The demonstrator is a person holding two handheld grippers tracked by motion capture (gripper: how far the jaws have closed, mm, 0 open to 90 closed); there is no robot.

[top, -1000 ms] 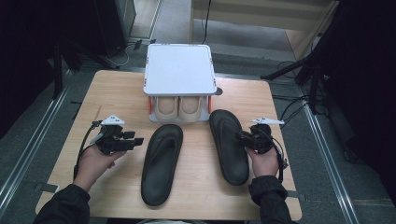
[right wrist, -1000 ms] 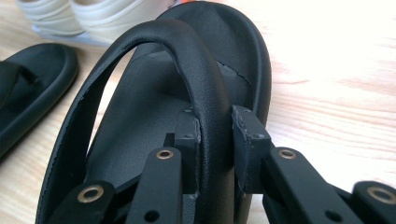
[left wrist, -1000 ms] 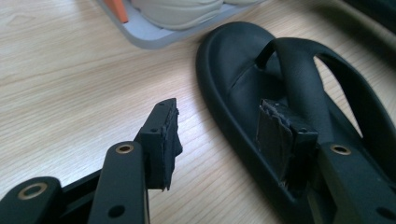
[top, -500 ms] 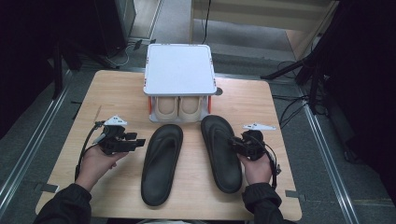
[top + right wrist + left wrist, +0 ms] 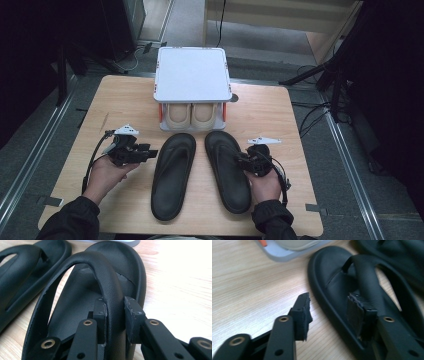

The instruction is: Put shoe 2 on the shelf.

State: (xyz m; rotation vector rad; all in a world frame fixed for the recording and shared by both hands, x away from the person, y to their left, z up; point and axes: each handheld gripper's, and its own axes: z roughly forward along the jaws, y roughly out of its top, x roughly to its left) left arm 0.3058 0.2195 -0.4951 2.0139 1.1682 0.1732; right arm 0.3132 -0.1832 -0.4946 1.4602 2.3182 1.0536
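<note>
Nearest the person, two black sandals were laid side by side on the wooden worktop (image 5: 280,115), toes pointed away. The right sandal (image 5: 227,170) was held by the right gripper (image 5: 246,161), whose jaws were clenched on the outer branch of its strap (image 5: 113,302), judged a grip suited to dragging or lifting the sandal without crushing the sole. The left gripper (image 5: 150,153) was kept just beside the outer edge of the left sandal (image 5: 172,175); its jaws had just been closing, one pad (image 5: 302,315) over bare wood and the other (image 5: 357,312) above the sandal's rim, nothing yet pinched between them, so that gripper was released. The pairing of the sandals suggested they were being lined up together.

Farther off, touching neither sandal, a small white rack (image 5: 192,75) with red corner posts stood at the middle of the worktop. On its lower level, a pair of beige shoes (image 5: 192,114) was stowed, toes facing the person; its flat top was bare.
</note>
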